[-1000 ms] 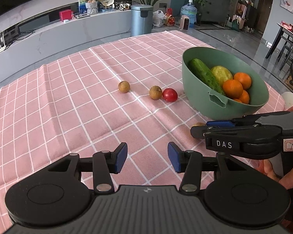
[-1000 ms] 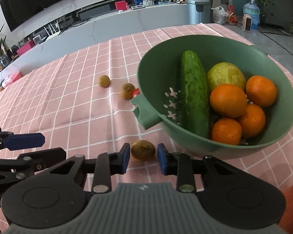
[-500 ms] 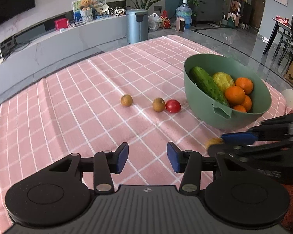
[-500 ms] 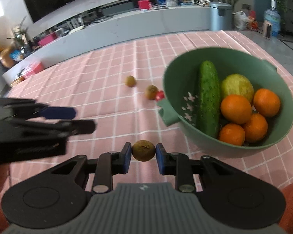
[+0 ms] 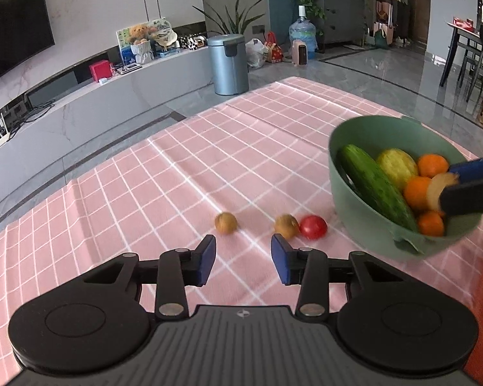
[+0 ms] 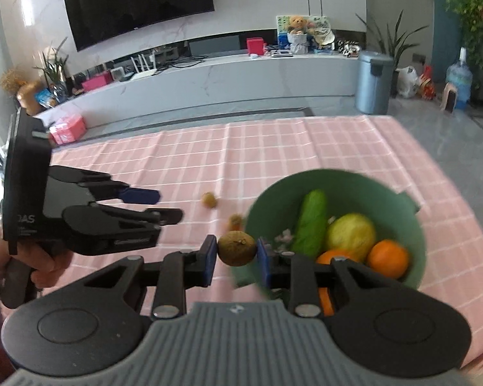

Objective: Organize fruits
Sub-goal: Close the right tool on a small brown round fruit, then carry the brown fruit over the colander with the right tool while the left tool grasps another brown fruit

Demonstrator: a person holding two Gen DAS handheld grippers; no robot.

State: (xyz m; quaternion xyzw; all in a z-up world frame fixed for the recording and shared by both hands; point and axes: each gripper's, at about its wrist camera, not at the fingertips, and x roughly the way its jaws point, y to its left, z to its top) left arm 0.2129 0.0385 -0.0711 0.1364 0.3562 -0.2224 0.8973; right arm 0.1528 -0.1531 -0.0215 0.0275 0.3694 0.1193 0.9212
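My right gripper (image 6: 236, 254) is shut on a small brown fruit (image 6: 237, 248), held in the air at the near rim of the green bowl (image 6: 415, 225). The bowl (image 5: 364, 238) holds a cucumber (image 5: 375, 186), a yellow-green fruit (image 5: 396, 164) and several oranges. My left gripper (image 5: 243, 254) hovers low over the pink checked cloth, its jaws closing with nothing between them. Just beyond it lie two brown fruits (image 5: 225, 222) (image 5: 286, 225) and a red tomato (image 5: 313, 227). The right gripper (image 5: 447, 189) with its fruit shows over the bowl in the left wrist view.
The pink checked cloth (image 5: 183, 167) covers the table, with a fold line across it. The left gripper (image 6: 151, 207) and the hand holding it stand left of the bowl in the right wrist view. A grey floor and a bin (image 5: 228, 64) lie beyond the table's far edge.
The right gripper shut on the brown fruit, lifted it off the cloth and carried it up to the bowl. The left gripper moved closer to the loose fruits and its jaws narrowed a little.
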